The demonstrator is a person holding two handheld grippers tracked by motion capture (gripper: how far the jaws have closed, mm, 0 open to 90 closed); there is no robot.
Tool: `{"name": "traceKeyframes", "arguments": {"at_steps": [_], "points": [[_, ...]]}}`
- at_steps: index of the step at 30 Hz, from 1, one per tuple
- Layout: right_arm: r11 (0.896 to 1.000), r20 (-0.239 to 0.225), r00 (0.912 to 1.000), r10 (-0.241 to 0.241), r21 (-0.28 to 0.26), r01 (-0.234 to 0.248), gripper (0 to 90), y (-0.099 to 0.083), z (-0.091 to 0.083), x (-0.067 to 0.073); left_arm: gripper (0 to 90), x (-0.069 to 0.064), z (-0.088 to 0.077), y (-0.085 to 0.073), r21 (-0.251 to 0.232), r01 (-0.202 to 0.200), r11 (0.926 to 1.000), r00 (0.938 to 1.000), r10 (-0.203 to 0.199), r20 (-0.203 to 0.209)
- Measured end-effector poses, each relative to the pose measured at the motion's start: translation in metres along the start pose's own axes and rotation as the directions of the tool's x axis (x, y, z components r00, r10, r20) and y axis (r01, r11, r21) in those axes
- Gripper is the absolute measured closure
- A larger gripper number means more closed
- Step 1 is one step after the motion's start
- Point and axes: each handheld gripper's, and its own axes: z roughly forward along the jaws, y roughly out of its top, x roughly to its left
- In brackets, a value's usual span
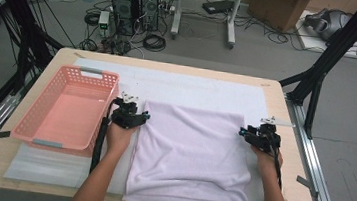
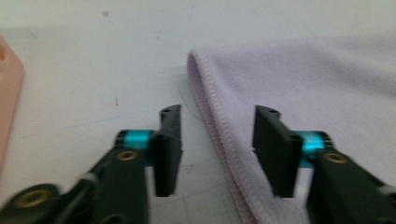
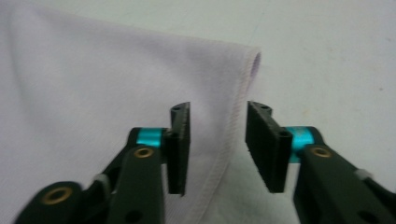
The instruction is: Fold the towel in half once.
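A pale lilac towel [image 1: 191,152] lies folded flat in the middle of the table. My left gripper [image 1: 145,114] sits at its far left corner and my right gripper [image 1: 241,132] at its far right corner. In the left gripper view the towel's stitched side edge [image 2: 219,121] runs between the jaws of the left gripper [image 2: 217,140], which stand apart and do not press on it. In the right gripper view the towel's hemmed edge [image 3: 236,116] passes between the jaws of the right gripper [image 3: 217,140], also with a gap on both sides.
A pink plastic basket [image 1: 67,109] stands left of the towel, close to my left hand. A white mat [image 1: 188,86] covers the wooden table under both. Black frame posts rise at the table's left and right sides.
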Motion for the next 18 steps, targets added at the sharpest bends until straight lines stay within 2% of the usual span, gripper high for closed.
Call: {"name": "traceKeyframes", "arguments": {"at_steps": [2,3,4,5,7,8,9,10,11,13,14,15,16,18], "points": [[1.0,0.011,0.9999,-0.003,0.02,0.003,53.1,0.005,0.006,-0.002,44.7,0.004,0.005,0.0,-0.026,0.043,0.9987,0.9984,-0.042,0.039],[0.999,0.014,0.9998,-0.013,0.033,0.013,51.3,0.007,0.009,-0.003,43.2,0.005,0.008,0.0,-0.006,0.048,0.9988,0.9979,-0.048,0.043],[0.999,0.017,0.9997,-0.016,0.043,0.015,49.1,0.01,0.012,-0.003,42.3,0.005,0.012,-0.001,0.01,0.043,0.999,0.9978,-0.044,0.049],[0.999,0.017,0.9997,-0.016,0.051,0.015,47.9,0.012,0.015,-0.004,40.8,0.003,0.014,-0.001,0.0,0.021,0.9998,0.9986,-0.021,0.049],[0.997,0.009,0.9996,-0.027,0.066,0.026,48.0,0.014,0.021,-0.003,40.0,-0.001,0.016,0.001,0.012,-0.018,0.9998,0.999,0.018,0.041],[0.996,0.01,0.9991,-0.041,0.083,0.04,48.6,0.014,0.024,-0.003,42.3,-0.004,0.017,0.001,0.016,-0.057,0.9983,0.9982,0.056,0.02],[0.994,0.014,0.9983,-0.056,0.091,0.054,49.3,0.013,0.026,-0.001,47.3,-0.009,0.017,0.0,0.02,-0.105,0.9942,0.9943,0.106,-0.014],[0.994,0.021,0.998,-0.06,0.093,0.058,52.7,0.014,0.026,0.0,51.3,-0.011,0.017,0.0,0.019,-0.121,0.9924,0.9926,0.122,-0.005],[0.994,0.021,0.9981,-0.058,0.094,0.056,57.9,0.014,0.026,0.0,61.3,-0.014,0.017,0.0,0.013,-0.134,0.9909,0.9907,0.134,0.024],[0.994,-0.013,0.9993,-0.034,0.1,0.035,73.1,0.014,0.024,0.0,81.4,-0.018,0.018,-0.001,0.015,-0.145,0.9893,0.9887,0.144,0.039],[0.994,-0.027,0.9994,-0.024,0.102,0.027,81.8,0.014,0.024,0.0,83.2,-0.019,0.018,-0.001,0.015,-0.137,0.9905,0.9901,0.136,0.033],[0.994,-0.043,0.999,-0.013,0.105,0.017,83.3,0.014,0.024,0.001,83.9,-0.018,0.018,0.0,0.019,-0.115,0.9932,0.9927,0.114,0.039],[0.994,-0.038,0.9992,-0.016,0.106,0.019,84.6,0.014,0.024,0.002,84.3,-0.016,0.018,0.0,0.018,-0.09,0.9958,0.9948,0.089,0.049],[0.995,-0.041,0.9991,-0.005,0.103,0.009,85.6,0.014,0.023,0.001,84.9,-0.016,0.017,0.001,0.018,-0.073,0.9972,0.9963,0.072,0.048]]}}
